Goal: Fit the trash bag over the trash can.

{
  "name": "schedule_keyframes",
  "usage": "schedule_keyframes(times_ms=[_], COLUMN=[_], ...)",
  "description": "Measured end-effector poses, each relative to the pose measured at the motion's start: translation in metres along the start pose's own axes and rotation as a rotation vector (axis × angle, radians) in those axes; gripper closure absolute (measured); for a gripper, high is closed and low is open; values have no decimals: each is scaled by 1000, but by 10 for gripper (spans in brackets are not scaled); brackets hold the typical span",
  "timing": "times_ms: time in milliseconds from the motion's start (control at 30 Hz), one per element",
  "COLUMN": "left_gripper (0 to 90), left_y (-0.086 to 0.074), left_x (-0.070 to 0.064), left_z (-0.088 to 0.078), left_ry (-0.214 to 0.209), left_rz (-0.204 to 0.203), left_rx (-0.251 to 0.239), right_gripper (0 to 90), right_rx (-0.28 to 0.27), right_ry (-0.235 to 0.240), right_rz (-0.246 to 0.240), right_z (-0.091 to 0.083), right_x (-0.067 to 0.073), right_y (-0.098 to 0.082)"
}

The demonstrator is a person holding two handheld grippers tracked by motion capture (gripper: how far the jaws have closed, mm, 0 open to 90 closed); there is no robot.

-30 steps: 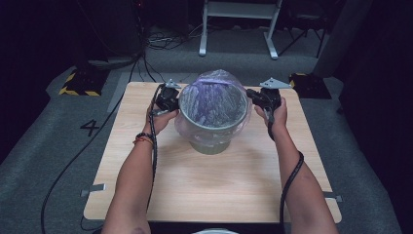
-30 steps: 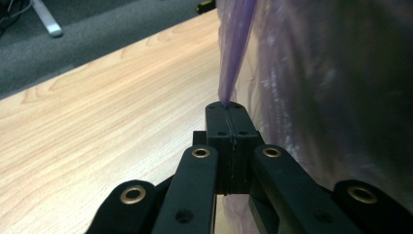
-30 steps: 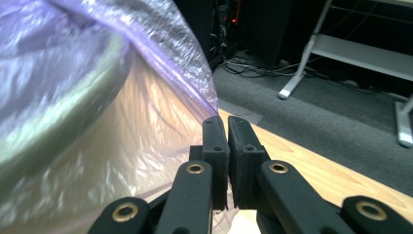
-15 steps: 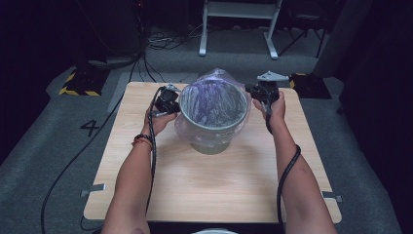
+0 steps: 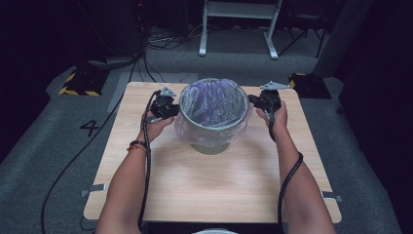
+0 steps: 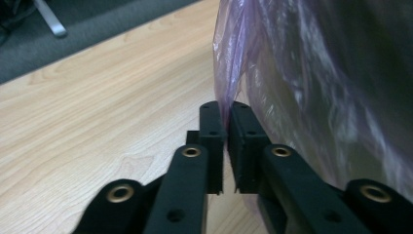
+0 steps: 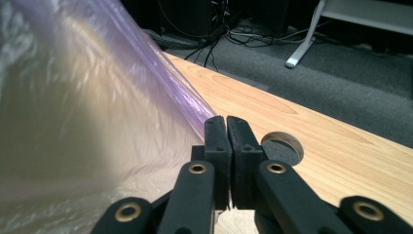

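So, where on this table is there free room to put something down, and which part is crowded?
The widest bare patch of the table is the near half, between the bin and the near edge, flanked by the forearms. Narrow strips lie along the left and right edges. It is crowded at the far half, where the left gripper and right gripper flank the bag.

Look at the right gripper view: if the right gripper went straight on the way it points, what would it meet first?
Probably nothing solid: past the right gripper, shut on the bag, bare table runs to its far edge, then floor. The bag slopes off to one side, though depth is hard to judge.
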State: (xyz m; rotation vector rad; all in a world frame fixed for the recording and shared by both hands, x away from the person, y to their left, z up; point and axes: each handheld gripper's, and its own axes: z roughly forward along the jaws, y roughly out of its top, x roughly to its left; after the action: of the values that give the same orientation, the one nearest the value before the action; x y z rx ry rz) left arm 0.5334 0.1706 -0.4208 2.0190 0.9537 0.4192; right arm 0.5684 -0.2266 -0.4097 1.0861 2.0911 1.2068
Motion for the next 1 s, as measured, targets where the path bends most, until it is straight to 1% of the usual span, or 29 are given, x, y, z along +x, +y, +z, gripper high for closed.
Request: schedule_keyframes(times_ms=[33, 67, 100, 133, 167, 200, 233, 300, 333, 367, 400, 433, 467, 500, 533, 567, 633, 667, 700, 733, 767, 800, 833, 867, 900, 933, 967, 1000], left_gripper=[777, 681, 614, 584, 554, 527, 527, 472, 450, 411, 374, 354, 338, 316, 299, 299, 268, 238, 225, 203, 194, 191, 186, 184, 184, 184, 187, 195], left_y=[-2, -6, -8, -10, -10, -13, -16, -22, -26, -29, -36, -36, -40, -42, -42, -44, -46, -47, -49, -51, -51, -53, -53, -53, -54, -53, -53, -53], left_x=[-1, -4, -5, -6, -6, -8, -9, -13, -14, -16, -19, -19, -26, -31, -31, -36, -47, -53, -65, -70, -70, -78, -78, -81, -83, -85, -87, -88], left_z=[-4, -13, -18, -23, -23, -29, -33, -44, -49, -53, -60, -60, -65, -67, -67, -68, -68, -67, -65, -64, -64, -60, -60, -59, -57, -55, -51, -49], left_ry=[1, 14, 16, 10, 10, 12, 14, -2, 1, -3, -12, -12, -40, -59, -59, -79, -111, -133, -153, -168, -168, -162, -162, -168, -169, -156, -154, -141], left_rz=[1, 18, 14, 17, 17, 33, 46, 44, 51, 50, 64, 64, 78, 98, 98, 116, 135, 138, 157, 171, 171, 186, 186, 186, 190, 201, 208, 211], left_rx=[-16, -37, -49, -59, -59, -68, -75, -98, -114, -118, -137, -137, -143, -151, -151, -154, -151, -150, -144, -142, -142, -133, -133, -131, -128, -120, -102, -98], right_gripper=[854, 761, 702, 669, 669, 601, 601, 544, 516, 493, 442, 442, 392, 370, 370, 353, 334, 321, 310, 300, 300, 282, 282, 268, 268, 257, 235, 230], right_rx=[-7, -26, -45, -56, -56, -67, -67, -68, -71, -78, -93, -93, -104, -109, -109, -117, -136, -143, -141, -137, -137, -132, -132, -129, -129, -129, -132, -128], right_ry=[-3, -15, -15, -11, -11, 9, 9, 11, 16, 22, 25, 25, 23, 14, 14, 18, 37, 68, 86, 103, 103, 134, 134, 160, 160, 166, 198, 202], right_rz=[-8, -33, -37, -45, -45, -82, -82, -105, -110, -115, -123, -123, -137, -142, -142, -151, -167, -191, -206, -228, -228, -271, -271, -310, -310, -325, -369, -390], right_z=[-3, -10, -14, -18, -18, -26, -26, -34, -38, -43, -51, -51, -58, -61, -61, -65, -72, -77, -79, -80, -80, -83, -83, -83, -83, -83, -83, -82], right_x=[0, 1, 1, 0, 0, 0, 0, -1, -2, -3, -5, -5, -7, -7, -7, -8, -6, -2, 2, 7, 7, 17, 17, 27, 27, 32, 43, 49], right_y=[-1, -4, -6, -8, -8, -13, -13, -17, -20, -22, -26, -26, -29, -30, -30, -30, -32, -33, -34, -36, -36, -38, -38, -39, -39, -39, -39, -39])
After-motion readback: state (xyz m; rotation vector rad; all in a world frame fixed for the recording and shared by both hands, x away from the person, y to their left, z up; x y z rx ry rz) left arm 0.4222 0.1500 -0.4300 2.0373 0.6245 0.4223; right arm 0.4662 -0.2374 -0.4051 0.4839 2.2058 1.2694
